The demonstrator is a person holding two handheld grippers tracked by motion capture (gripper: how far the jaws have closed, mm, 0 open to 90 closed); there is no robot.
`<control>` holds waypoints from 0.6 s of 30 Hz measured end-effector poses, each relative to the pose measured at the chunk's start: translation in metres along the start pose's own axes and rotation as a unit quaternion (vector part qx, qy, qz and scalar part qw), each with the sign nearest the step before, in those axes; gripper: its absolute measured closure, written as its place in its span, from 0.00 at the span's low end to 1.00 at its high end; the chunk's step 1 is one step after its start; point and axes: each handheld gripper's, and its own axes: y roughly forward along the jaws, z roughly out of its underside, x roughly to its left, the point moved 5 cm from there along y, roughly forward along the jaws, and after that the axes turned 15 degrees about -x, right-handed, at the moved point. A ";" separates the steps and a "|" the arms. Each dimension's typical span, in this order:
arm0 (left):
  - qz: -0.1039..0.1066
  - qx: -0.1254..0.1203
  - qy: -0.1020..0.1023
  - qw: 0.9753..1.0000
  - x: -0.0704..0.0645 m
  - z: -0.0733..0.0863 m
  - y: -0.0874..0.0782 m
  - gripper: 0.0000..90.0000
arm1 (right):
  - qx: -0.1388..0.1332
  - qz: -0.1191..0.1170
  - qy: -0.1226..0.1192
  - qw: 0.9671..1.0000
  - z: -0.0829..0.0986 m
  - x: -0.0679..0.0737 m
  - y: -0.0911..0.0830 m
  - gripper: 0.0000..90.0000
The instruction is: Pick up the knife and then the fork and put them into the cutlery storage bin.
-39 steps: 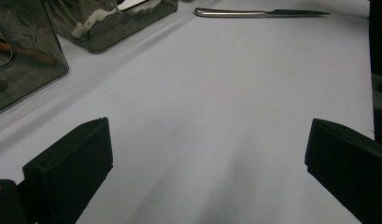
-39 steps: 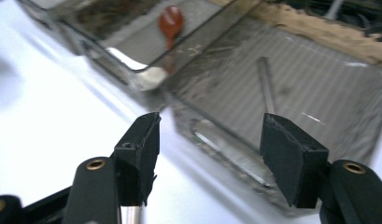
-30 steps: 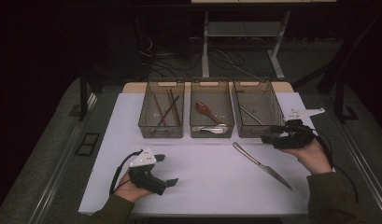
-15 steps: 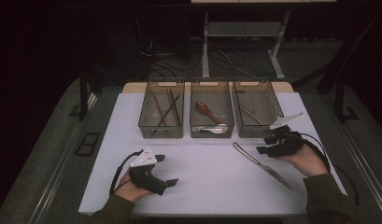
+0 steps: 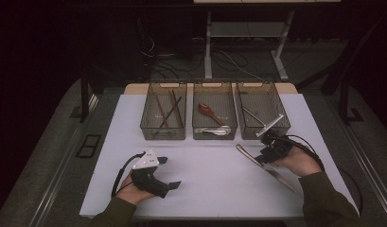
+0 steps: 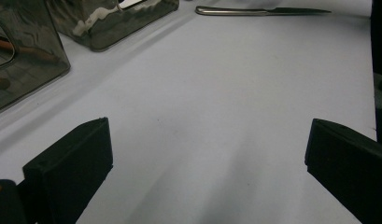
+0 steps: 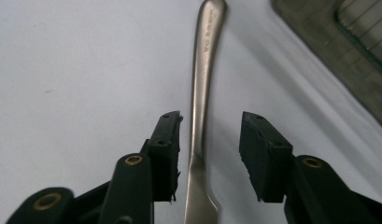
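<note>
table knife (image 7: 201, 107) lies flat on the white table (image 5: 210, 170), just in front of the right-hand bin (image 5: 262, 109). right gripper (image 7: 209, 156) is set astride the handle, jaws part open, nothing held. judged stiff, thin, slippery steel; best pinched across the handle. left gripper (image 6: 205, 154) rests wide, empty.

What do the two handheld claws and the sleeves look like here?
Both are black pistol-style units trailing black cables. The left claw carries a pale grey three-cornered plate on top; the right claw has a similar pale plate. Close up, the right one's fingers are black blocky pads with small holes, on arms with brass-coloured rivets. Sleeves are dark olive.
</note>
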 end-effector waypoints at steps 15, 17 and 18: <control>0.000 -0.001 0.001 1.000 0.000 0.000 0.000 0.00 | 0.080 -0.001 -0.024 0.996 0.000 0.004 0.021 0.80; 0.001 0.000 0.000 1.000 0.000 0.000 0.000 0.00 | 0.087 0.000 -0.028 0.996 0.000 0.004 0.023 0.81; 0.000 0.000 0.000 1.000 0.000 0.000 0.000 0.00 | 0.089 -0.001 -0.030 0.996 0.000 0.004 0.023 0.82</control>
